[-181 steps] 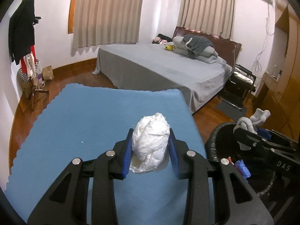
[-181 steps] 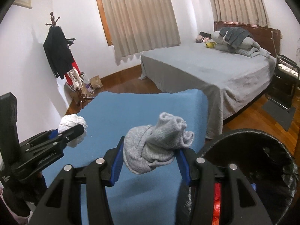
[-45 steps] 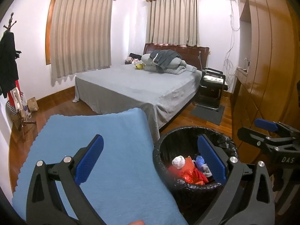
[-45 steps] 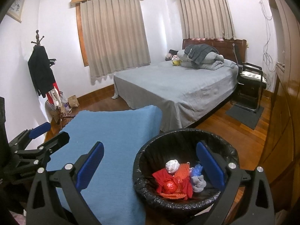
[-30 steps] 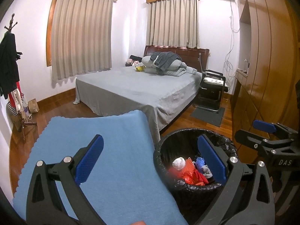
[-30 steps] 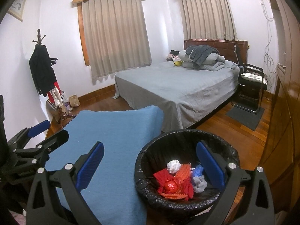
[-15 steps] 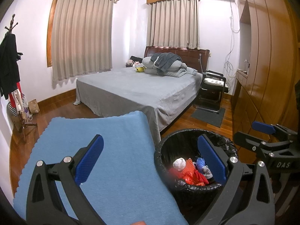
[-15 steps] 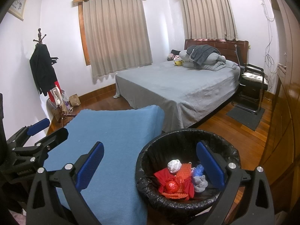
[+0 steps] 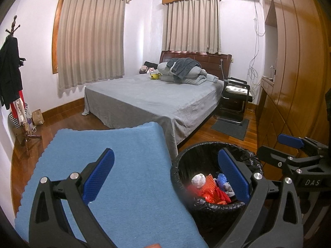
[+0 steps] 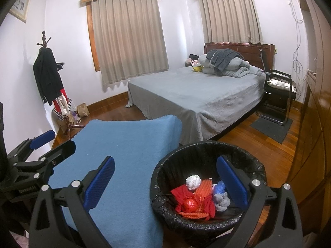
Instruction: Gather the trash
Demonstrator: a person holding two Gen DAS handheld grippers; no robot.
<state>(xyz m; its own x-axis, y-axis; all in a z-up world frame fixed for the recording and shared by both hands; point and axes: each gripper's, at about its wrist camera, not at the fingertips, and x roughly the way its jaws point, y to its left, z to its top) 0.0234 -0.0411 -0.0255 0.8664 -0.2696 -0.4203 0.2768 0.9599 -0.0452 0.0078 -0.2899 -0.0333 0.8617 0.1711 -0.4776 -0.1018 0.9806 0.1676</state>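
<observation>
A bin lined with a black bag (image 9: 180, 165) (image 10: 165, 165) stands on the floor right of the blue-covered table (image 9: 115, 165) (image 10: 128, 150). Inside lie a white paper ball (image 9: 198, 180) (image 10: 193, 182), red and orange wrappers (image 10: 198, 204), a blue scrap (image 10: 219, 187) and a grey sock (image 10: 222, 202). My left gripper (image 9: 165, 174) is open and empty, held above the table's right edge and the bin. My right gripper (image 10: 165, 180) is open and empty too, over the bin's left rim. Each gripper shows at the edge of the other's view.
A bed with a grey cover (image 9: 157, 101) (image 10: 202, 95) stands behind the table, with a folding chair (image 9: 235, 101) at its right. A wooden wardrobe (image 9: 289, 82) runs along the right wall. A coat rack (image 10: 49, 78) stands at the left wall.
Six seconds ago the left gripper held the white paper ball and the right one the grey sock; both items now lie in the bin. Over the last second both grippers have barely shifted.
</observation>
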